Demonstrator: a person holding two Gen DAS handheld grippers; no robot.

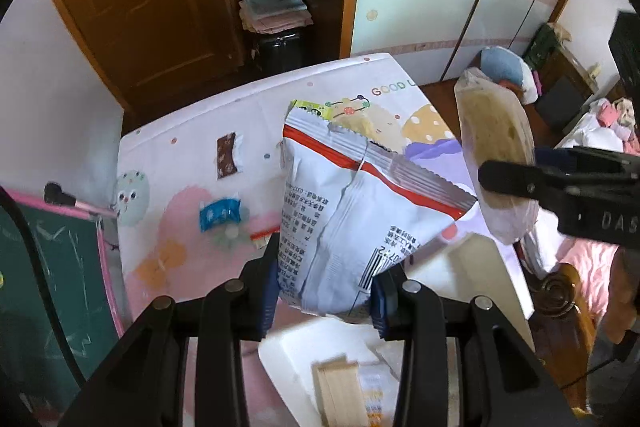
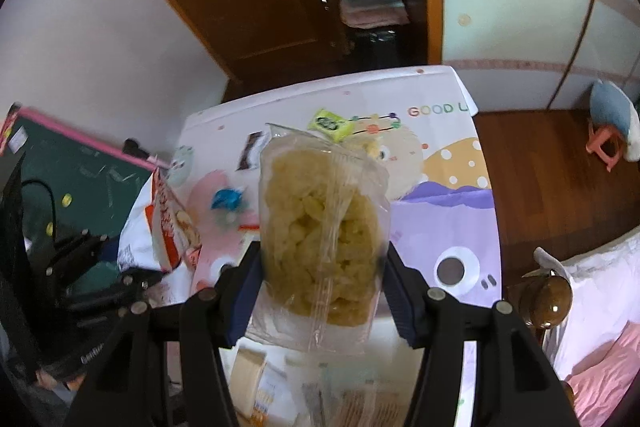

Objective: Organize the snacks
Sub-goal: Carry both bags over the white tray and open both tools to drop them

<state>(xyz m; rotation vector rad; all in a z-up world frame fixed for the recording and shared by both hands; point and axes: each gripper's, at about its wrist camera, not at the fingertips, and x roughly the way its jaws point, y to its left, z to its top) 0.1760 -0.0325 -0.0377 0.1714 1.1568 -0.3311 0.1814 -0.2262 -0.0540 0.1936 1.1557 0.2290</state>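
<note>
White snack bag [image 1: 344,227] clamped between left fingers [image 1: 269,291]; clear puff packet [image 2: 324,227] between right fingers [image 2: 248,291].

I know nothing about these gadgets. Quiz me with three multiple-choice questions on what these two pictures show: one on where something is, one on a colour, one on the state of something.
1. Where does the blue-wrapped candy lie?
A. On the patterned tablecloth
B. On the wooden floor
C. In the pink basket

2. What colour is the stripe under the top seal of the white snack bag?
A. Green
B. Red
C. Purple

3. What is the right gripper doing?
A. Hanging open and empty
B. Resting shut on the table
C. Clamping a clear bag of yellow puffs

Answers:
1. A, the candy sits on the cloth beside a pink cartoon shape.
2. B, a red band runs below the silver crimped edge.
3. C, the bag stands between both jaws, above the table.
</note>
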